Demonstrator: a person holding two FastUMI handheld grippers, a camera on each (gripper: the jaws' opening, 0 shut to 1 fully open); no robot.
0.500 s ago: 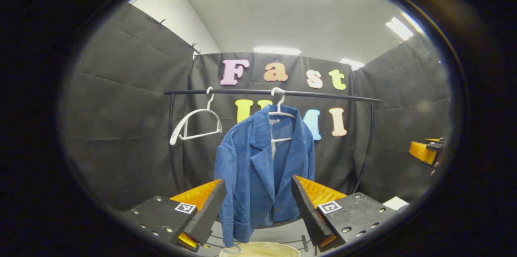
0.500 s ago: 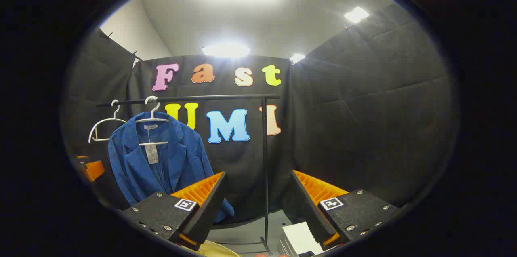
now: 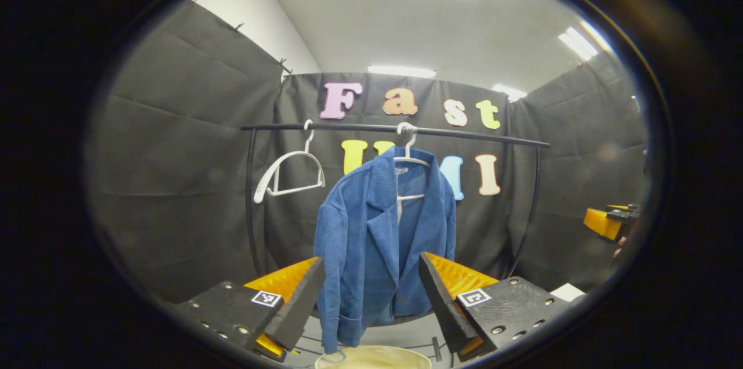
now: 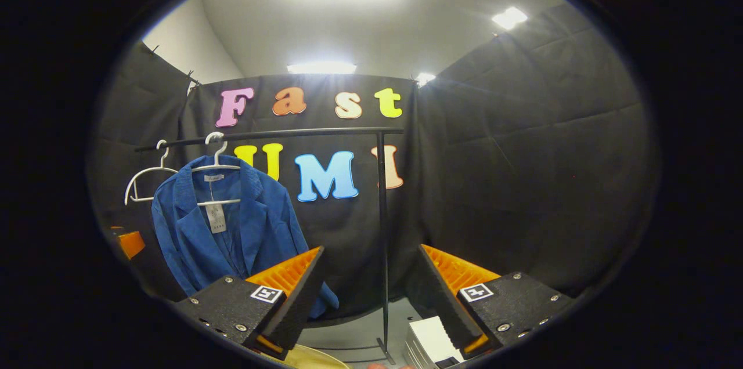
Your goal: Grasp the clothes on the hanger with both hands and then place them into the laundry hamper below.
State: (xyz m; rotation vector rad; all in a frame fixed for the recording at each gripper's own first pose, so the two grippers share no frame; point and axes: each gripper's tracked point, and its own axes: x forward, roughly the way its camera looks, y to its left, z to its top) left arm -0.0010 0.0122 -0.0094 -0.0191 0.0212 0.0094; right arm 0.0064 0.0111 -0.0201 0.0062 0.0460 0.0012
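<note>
- In the left gripper view the left gripper [image 3: 371, 311] stands with its two fingers wide apart and holds nothing; between them, farther off, the blue jacket [image 3: 380, 241] is seen.
- In the right gripper view the right gripper [image 4: 371, 311] also has its fingers spread and empty; the jacket [image 4: 223, 230] hangs to the left of them, well apart.
- The jacket hangs on a white hanger [image 3: 409, 151] from the black rail [image 3: 395, 130]; a second white hanger [image 3: 290, 169] hangs bare beside it.
- Under the jacket's hem the pale rim of the laundry hamper [image 3: 374, 357] shows at the bottom edge.
- Compared with half a second ago, in the left gripper view the jacket and rail sit a little more to the right and slightly higher; the jaws have the same spread.
- In the right gripper view the rail and jacket also sit slightly higher than before, and the other gripper [image 4: 130, 243] at the left edge shows less.
- A tag [image 4: 215, 218] hangs inside the collar; its writing is too small to read.
- White flat things [image 4: 429, 346] lie low by the rail's post.
</note>
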